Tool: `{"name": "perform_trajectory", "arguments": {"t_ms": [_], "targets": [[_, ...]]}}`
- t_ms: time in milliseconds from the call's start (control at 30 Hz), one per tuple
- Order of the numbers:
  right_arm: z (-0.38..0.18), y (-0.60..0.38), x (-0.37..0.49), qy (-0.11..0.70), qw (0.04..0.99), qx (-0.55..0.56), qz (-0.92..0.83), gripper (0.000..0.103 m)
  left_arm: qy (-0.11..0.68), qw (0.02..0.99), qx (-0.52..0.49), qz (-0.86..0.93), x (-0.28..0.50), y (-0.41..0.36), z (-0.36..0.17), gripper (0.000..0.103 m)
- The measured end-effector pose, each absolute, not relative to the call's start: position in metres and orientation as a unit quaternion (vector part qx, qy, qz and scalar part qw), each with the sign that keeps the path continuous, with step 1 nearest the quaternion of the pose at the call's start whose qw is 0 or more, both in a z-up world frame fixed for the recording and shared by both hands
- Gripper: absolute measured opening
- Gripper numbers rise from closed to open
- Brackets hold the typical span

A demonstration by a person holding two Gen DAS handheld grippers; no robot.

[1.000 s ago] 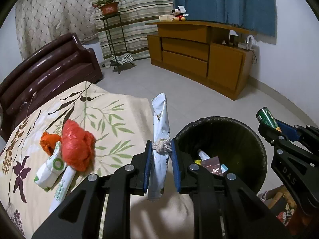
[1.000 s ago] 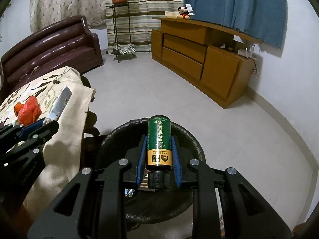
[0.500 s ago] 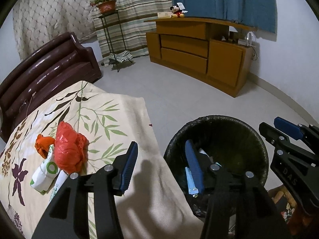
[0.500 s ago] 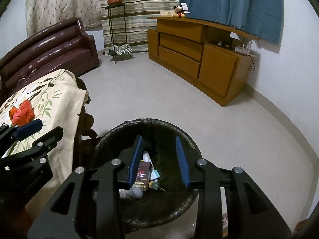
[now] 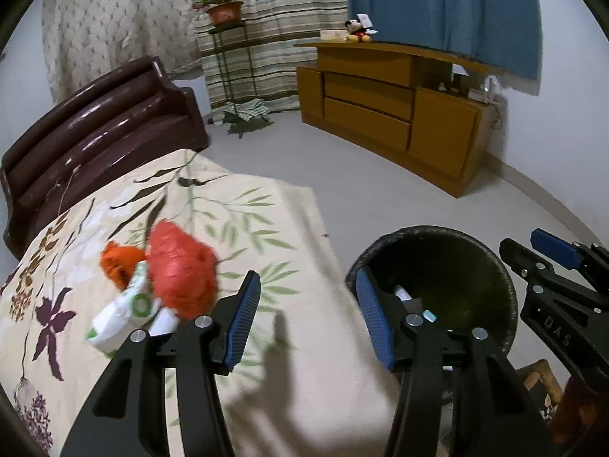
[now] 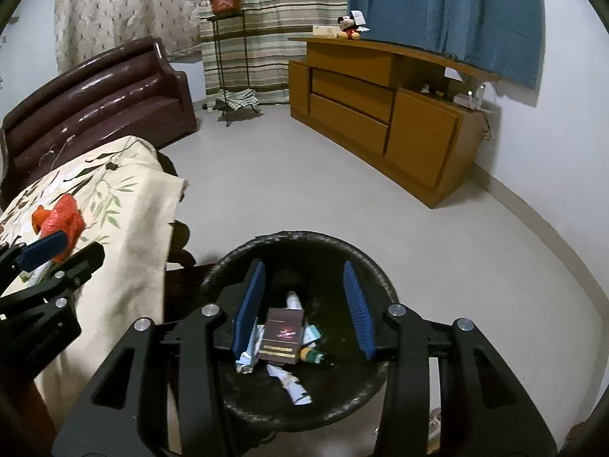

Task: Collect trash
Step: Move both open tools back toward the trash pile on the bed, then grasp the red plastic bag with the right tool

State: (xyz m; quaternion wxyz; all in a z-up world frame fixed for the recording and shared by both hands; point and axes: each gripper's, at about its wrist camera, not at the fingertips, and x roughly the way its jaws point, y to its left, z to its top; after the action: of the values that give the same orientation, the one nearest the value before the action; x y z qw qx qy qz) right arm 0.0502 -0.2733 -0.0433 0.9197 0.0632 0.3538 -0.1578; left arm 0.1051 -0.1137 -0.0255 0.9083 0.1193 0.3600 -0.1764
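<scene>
The left tongs (image 5: 306, 318) are hanging over the edge of the cloth-covered worktop (image 5: 243, 228) beside the bin (image 5: 506, 289), their jaws having just been opening and now gaping with nothing between them, while the red bag (image 5: 179, 266), an orange bag (image 5: 120, 262) and white wrappers (image 5: 121, 310) are lying in a heap on the cloth to their left. The right tongs (image 6: 304, 306) are hovering above the bin (image 6: 365, 266), jaws also just opening and gripping nothing, and down inside are lying a dark box (image 6: 281, 337), a green can (image 6: 310, 354) and crumpled wrappers (image 6: 293, 382).
</scene>
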Motion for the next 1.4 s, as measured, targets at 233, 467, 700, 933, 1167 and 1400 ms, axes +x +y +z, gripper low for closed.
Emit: {"name": "perform_trajectory", "arguments": {"t_ms": [233, 467, 700, 933, 1167, 1400], "targets": [[-0.04, -0.245, 0.058, 0.358, 0.924, 0.057, -0.124, 0.043, 0.364, 0.914, 0.107, -0.144, 0.108, -0.074, -0.02, 0.053], [-0.036, -0.207, 0.07, 0.36, 0.928, 0.046, -0.08, 0.043, 0.367, 0.92, 0.088, -0.103, 0.111, -0.023, -0.015, 0.056], [-0.029, -0.168, 0.088, 0.357, 0.933, 0.035, -0.035, 0.043, 0.372, 0.923, 0.07, -0.061, 0.12, 0.025, -0.014, 0.058], [-0.018, -0.13, 0.116, 0.355, 0.934, 0.027, 0.01, 0.043, 0.374, 0.926, 0.054, -0.024, 0.126, 0.067, -0.011, 0.059], [-0.016, -0.096, 0.144, 0.361, 0.931, 0.016, 0.041, 0.044, 0.38, 0.924, 0.042, 0.001, 0.133, 0.099, -0.016, 0.061], [-0.024, -0.078, 0.169, 0.375, 0.926, 0.006, 0.045, 0.044, 0.383, 0.923, 0.034, 0.004, 0.138, 0.112, -0.019, 0.061]]}}
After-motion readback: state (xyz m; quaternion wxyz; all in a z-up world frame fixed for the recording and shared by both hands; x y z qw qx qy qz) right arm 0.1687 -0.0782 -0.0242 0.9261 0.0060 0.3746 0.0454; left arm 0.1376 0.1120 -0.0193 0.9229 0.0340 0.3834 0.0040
